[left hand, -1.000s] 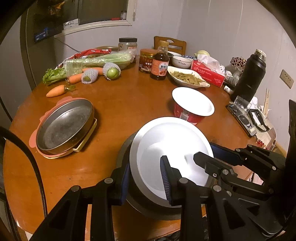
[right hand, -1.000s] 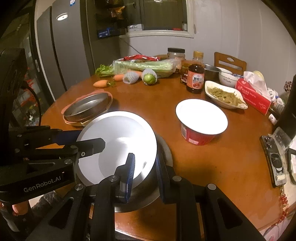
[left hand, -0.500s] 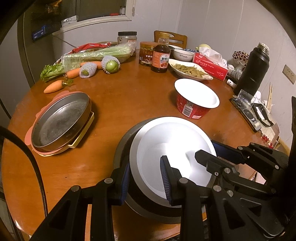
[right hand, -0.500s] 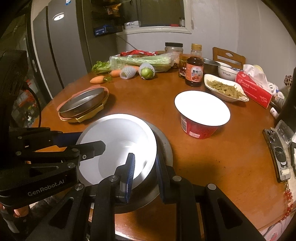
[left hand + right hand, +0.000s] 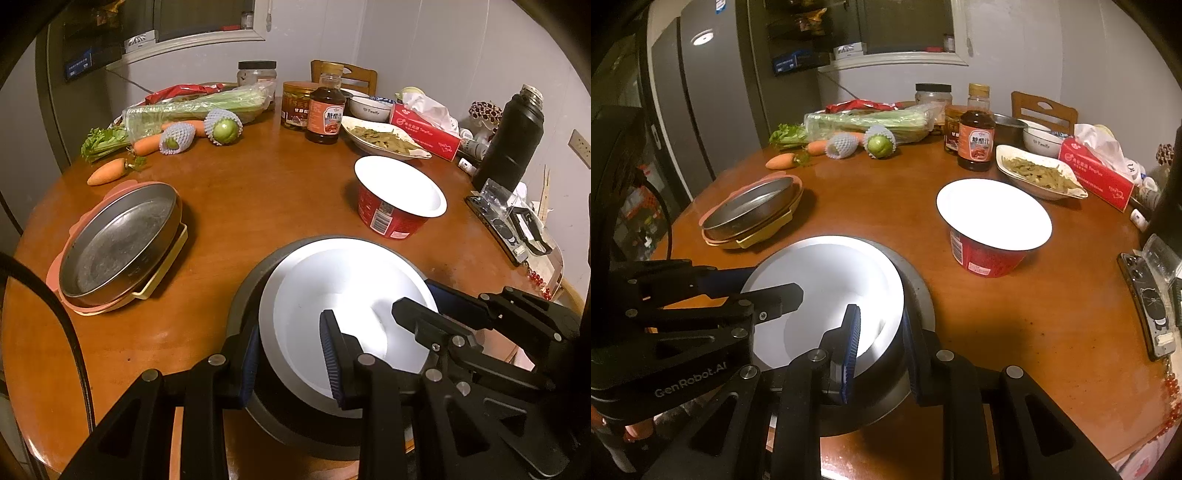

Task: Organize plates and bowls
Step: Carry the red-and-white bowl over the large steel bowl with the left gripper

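A white bowl [image 5: 343, 295] sits nested in a dark grey bowl [image 5: 243, 306], both held above the round wooden table [image 5: 258, 192]. My left gripper [image 5: 291, 354] is shut on their near-left rims, one finger inside and one outside. My right gripper [image 5: 881, 347] is shut on the rims at the opposite side; the white bowl [image 5: 827, 284] and grey bowl [image 5: 919, 291] show there too. A steel pan [image 5: 118, 240] rests on stacked pink and yellow plates at the left.
A red instant-noodle bowl [image 5: 399, 199] stands just beyond the held bowls. Vegetables [image 5: 177, 122], a sauce bottle [image 5: 327, 110], jars, a dish of greens [image 5: 384, 138], a tissue box and a black flask [image 5: 513, 136] line the far side. A phone [image 5: 1148, 299] lies at the right edge.
Both grippers with the nested bowls have drawn back toward the near table edge and lifted a little; the table objects look farther away. The grips are unchanged.
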`<state>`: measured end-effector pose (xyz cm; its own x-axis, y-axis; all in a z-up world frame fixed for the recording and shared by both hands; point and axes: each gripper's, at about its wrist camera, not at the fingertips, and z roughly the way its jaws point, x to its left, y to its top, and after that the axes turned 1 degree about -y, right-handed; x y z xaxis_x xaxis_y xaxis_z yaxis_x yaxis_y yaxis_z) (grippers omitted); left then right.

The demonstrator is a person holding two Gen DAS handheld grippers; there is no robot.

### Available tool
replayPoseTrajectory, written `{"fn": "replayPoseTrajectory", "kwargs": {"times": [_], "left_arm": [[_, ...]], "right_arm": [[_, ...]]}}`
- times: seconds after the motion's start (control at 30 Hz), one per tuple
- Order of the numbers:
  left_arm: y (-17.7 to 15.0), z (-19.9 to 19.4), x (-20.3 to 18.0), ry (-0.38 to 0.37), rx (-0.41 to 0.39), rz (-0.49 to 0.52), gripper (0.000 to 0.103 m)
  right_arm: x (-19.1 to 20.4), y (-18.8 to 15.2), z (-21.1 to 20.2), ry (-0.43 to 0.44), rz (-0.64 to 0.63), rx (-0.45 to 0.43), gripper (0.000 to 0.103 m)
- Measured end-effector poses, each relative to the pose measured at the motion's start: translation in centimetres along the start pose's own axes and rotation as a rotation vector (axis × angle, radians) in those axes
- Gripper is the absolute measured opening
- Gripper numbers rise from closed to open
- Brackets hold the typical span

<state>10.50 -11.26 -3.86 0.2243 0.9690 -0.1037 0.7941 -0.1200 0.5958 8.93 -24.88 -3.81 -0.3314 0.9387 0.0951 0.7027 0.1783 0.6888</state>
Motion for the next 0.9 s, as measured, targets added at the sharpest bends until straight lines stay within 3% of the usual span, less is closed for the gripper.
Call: {"fn": "replayPoseTrajectory", "kwargs": {"times": [0.9], "left_arm": [[0.3,-0.8,0.0,0.011,-0.021,0.008,0.035]], "right_arm": [[-0.5,0.2,-1.2,-0.023,0.008,-0.031,0.025]]}}
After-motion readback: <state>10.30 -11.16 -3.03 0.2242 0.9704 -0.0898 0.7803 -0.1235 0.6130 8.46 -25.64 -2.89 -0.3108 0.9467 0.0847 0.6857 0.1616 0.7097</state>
